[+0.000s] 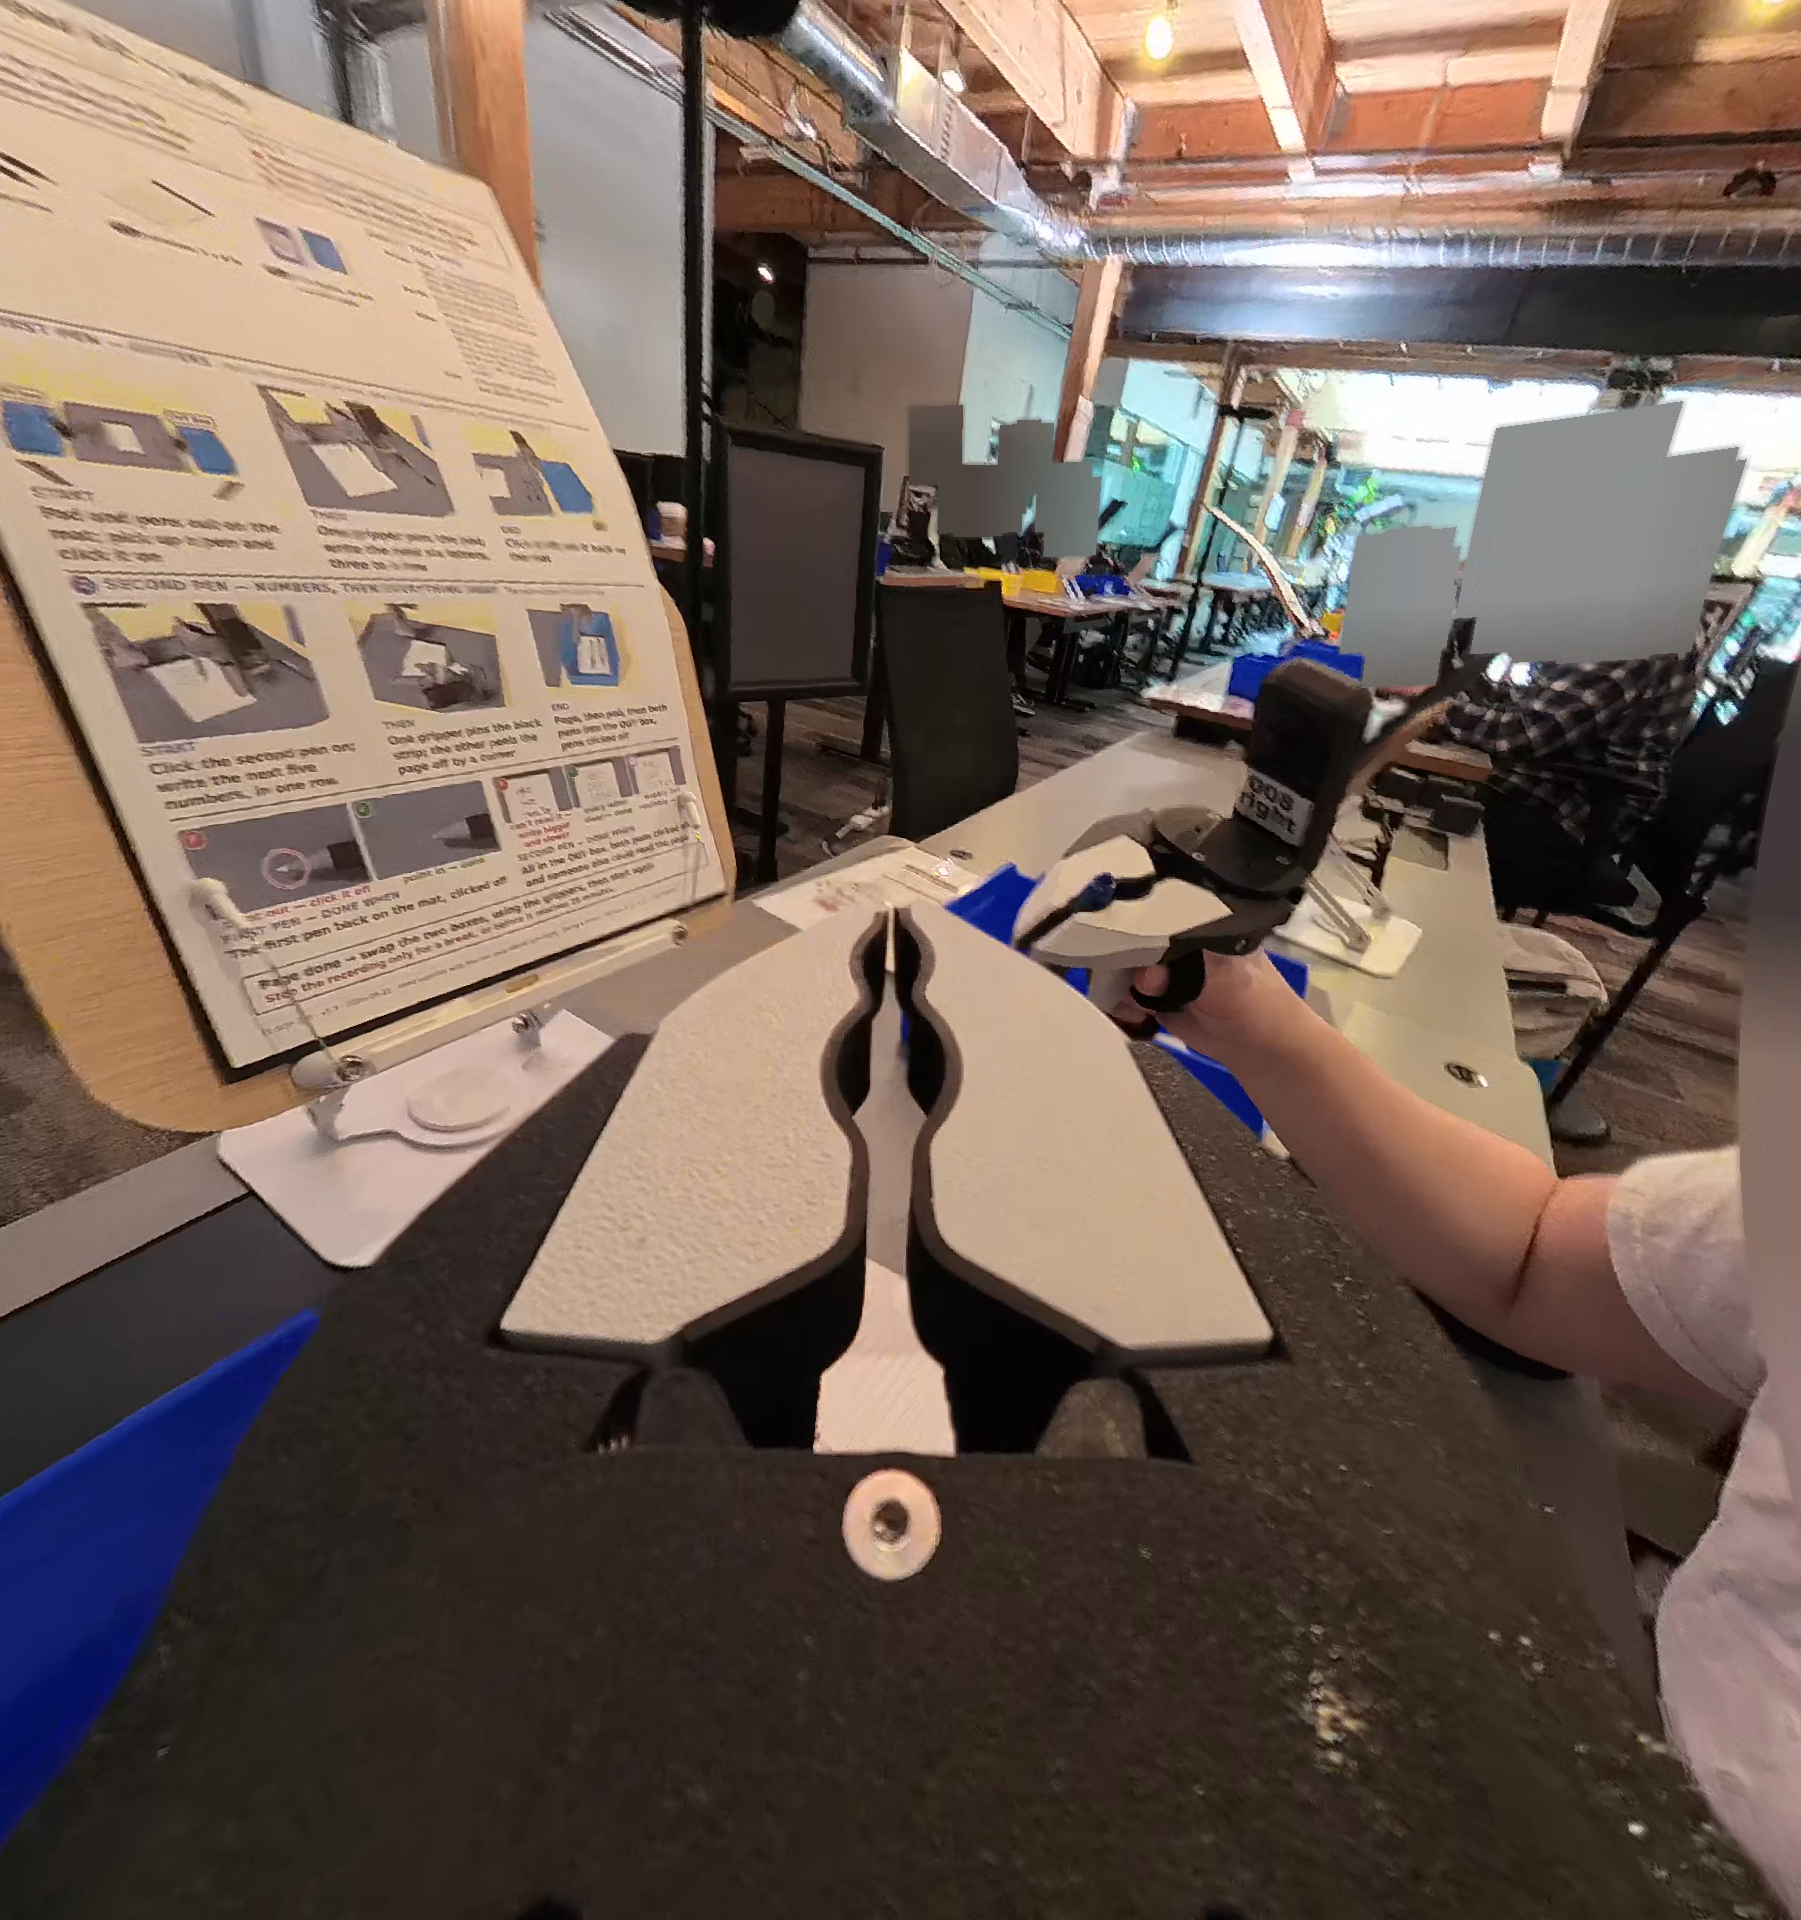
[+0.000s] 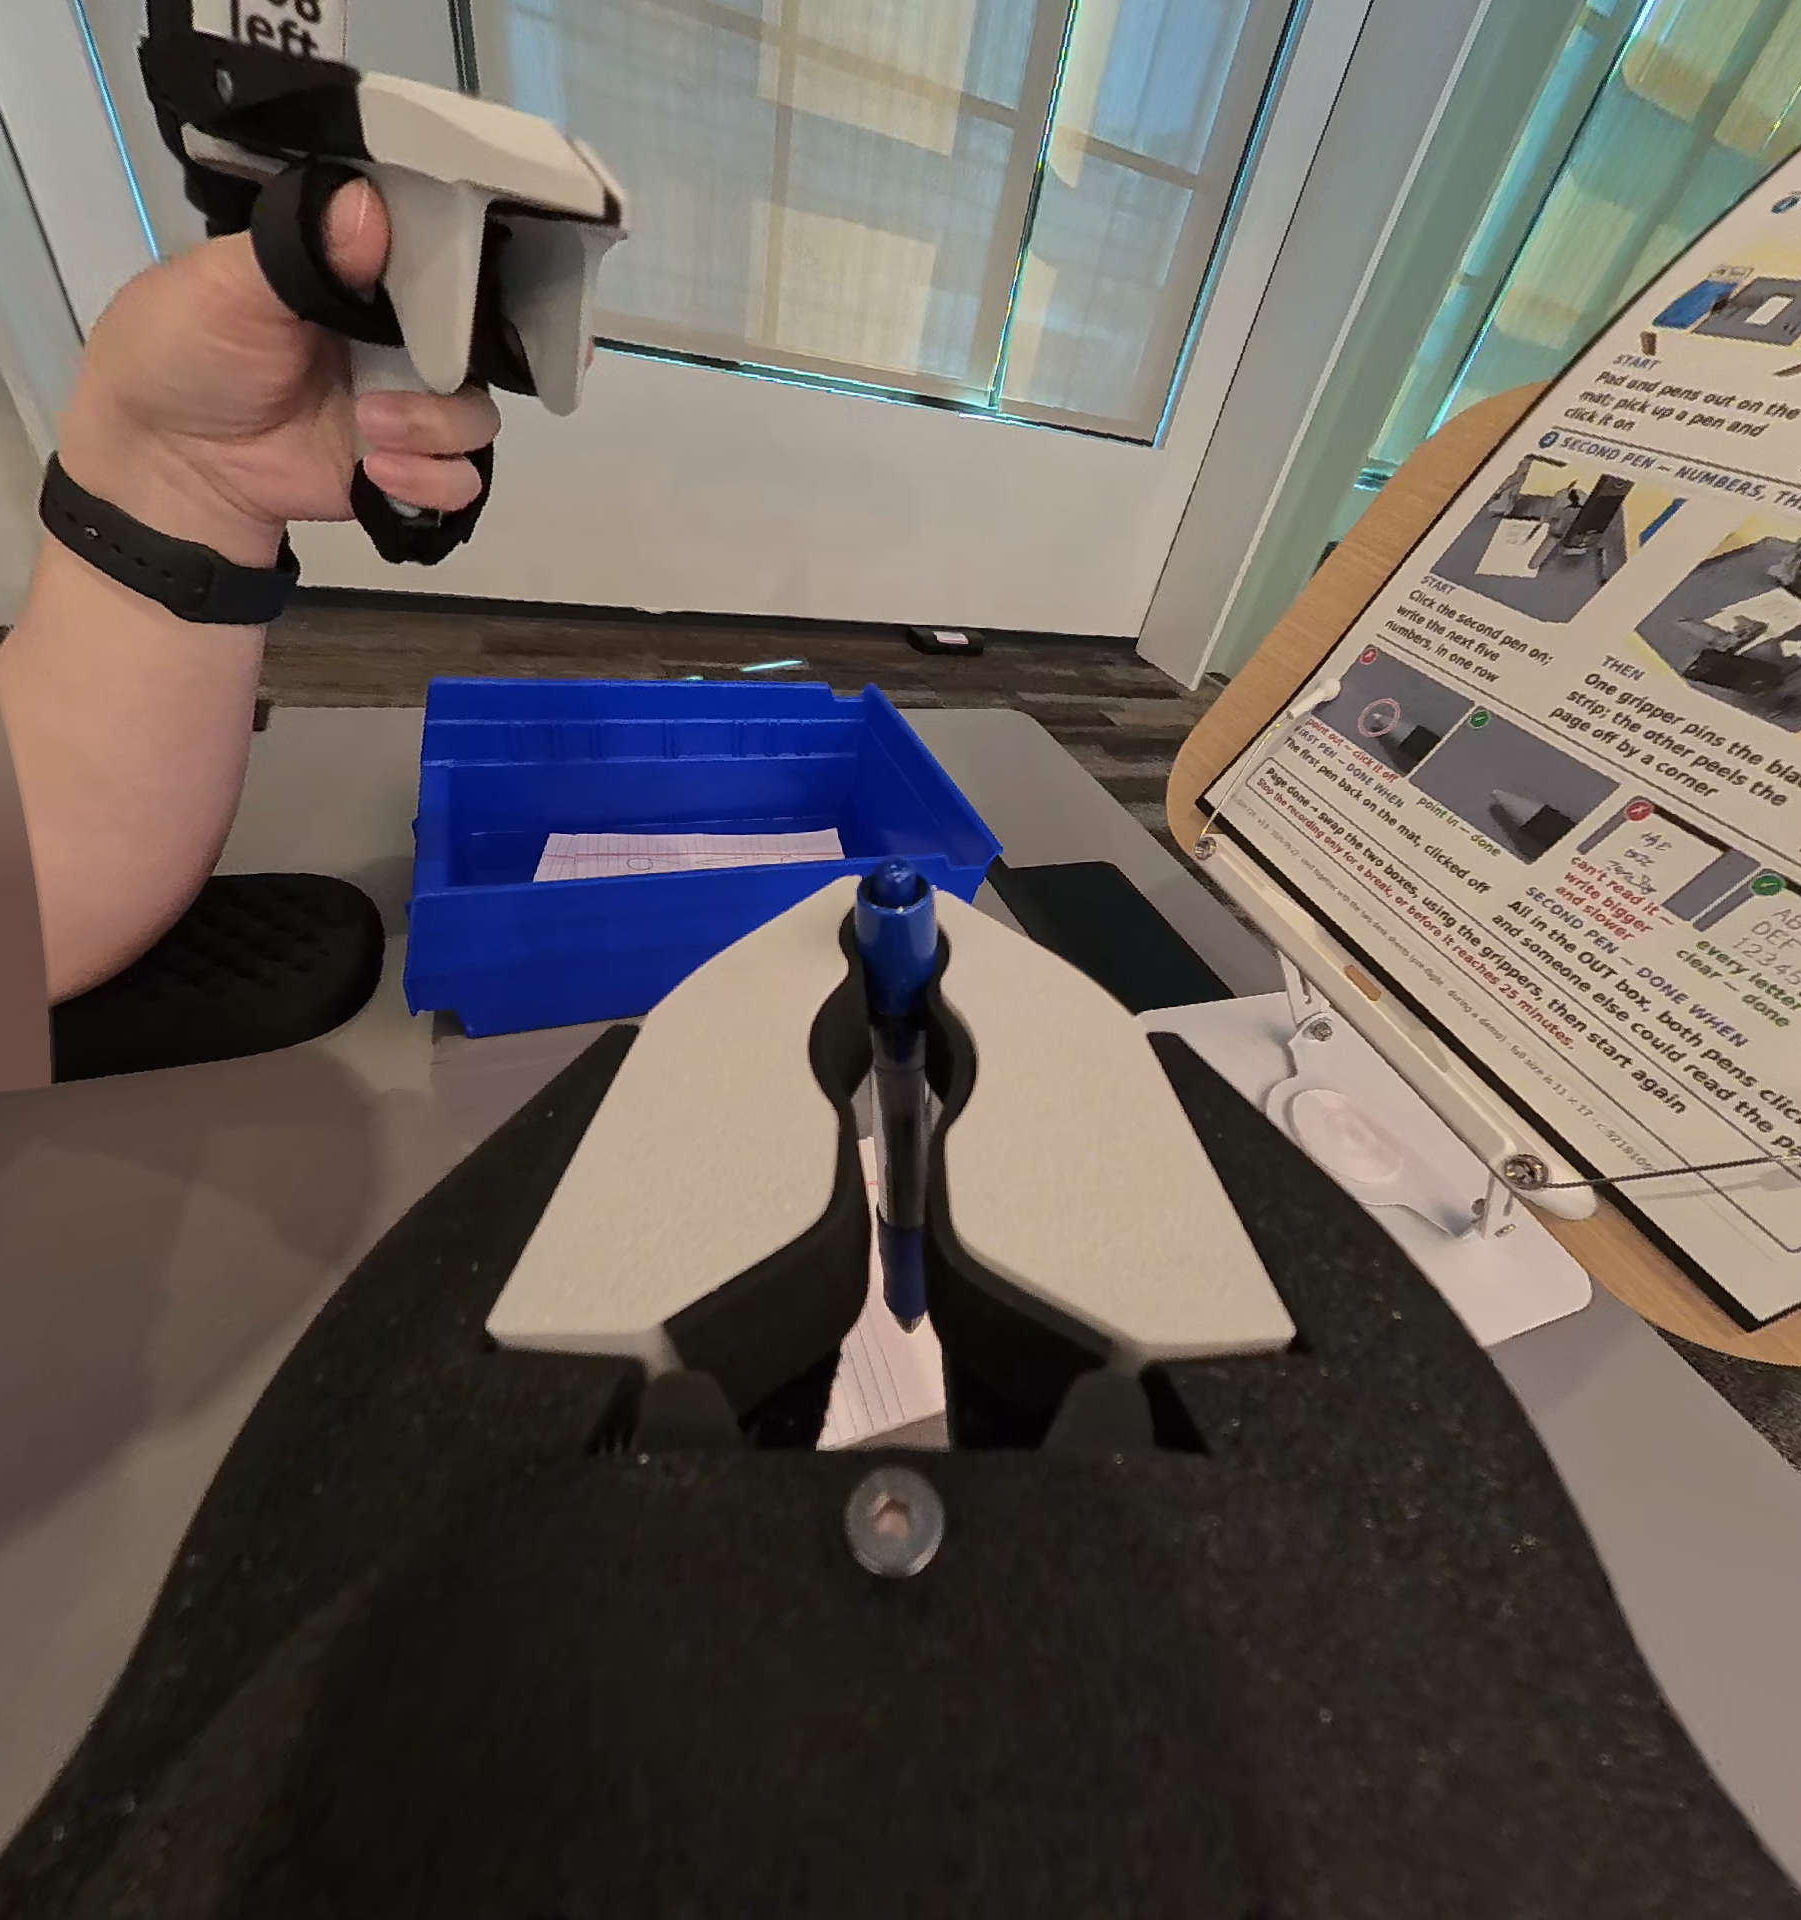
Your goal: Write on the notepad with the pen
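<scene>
Clearly the right gripper [image 2: 894, 935] clamps the blue pen [image 2: 898, 1049], cap end at 12 o'clock, its tip over a sliver of lined notepad [image 2: 880, 1387] mostly hidden beneath the fingers. At 11 o'clock, a blue bin [image 2: 563, 935] holds a lined sheet [image 2: 683, 854], partly cut off by its wall. The left gripper [image 1: 894, 920] is pressed closed, gripping nothing; an instruction board [image 1: 304, 623] stands blurred at 10 o'clock.

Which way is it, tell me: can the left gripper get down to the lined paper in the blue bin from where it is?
Probably yes. The left gripper hangs above the blue bin, which is open-topped, with nothing over the lined paper. Its jaws look shut, so they would have to open first.
</scene>
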Demonstrator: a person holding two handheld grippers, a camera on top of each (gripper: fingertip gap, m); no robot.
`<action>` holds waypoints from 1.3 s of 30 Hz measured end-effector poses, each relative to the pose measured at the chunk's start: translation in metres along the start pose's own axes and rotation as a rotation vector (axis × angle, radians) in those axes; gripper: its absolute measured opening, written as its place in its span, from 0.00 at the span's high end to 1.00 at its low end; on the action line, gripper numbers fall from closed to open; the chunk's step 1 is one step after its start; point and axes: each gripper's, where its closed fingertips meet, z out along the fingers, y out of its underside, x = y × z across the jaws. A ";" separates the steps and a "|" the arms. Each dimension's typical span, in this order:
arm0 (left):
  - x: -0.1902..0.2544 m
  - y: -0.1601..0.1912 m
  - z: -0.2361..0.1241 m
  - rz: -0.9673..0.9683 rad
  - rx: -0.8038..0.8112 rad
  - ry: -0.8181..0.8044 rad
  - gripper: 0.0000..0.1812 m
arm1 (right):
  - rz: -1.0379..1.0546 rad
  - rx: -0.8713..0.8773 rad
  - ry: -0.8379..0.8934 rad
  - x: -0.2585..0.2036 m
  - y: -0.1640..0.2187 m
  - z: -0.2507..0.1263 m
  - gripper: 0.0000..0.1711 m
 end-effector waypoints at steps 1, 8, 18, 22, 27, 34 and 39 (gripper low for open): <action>0.005 0.006 0.005 0.009 -0.032 0.031 1.00 | 0.013 0.005 -0.005 0.001 0.002 0.001 0.98; 0.069 0.079 0.056 0.022 -0.298 0.431 1.00 | 0.167 0.077 -0.056 0.009 0.018 0.012 0.97; 0.057 0.251 0.067 -0.054 -0.687 0.147 1.00 | 0.319 0.144 -0.138 0.008 0.046 0.049 0.98; 0.044 0.287 0.060 0.107 -0.796 -0.004 1.00 | 0.389 0.130 -0.179 0.005 0.065 0.071 0.98; 0.039 0.310 0.056 0.099 -0.828 -0.049 1.00 | 0.358 0.076 -0.167 0.002 0.087 0.095 0.98; 0.026 0.317 0.054 0.037 -0.832 -0.130 1.00 | 0.338 0.034 -0.161 0.002 0.093 0.116 0.98; 0.026 0.333 0.050 -0.026 -0.895 -0.143 1.00 | 0.326 0.010 -0.171 -0.006 0.097 0.118 0.98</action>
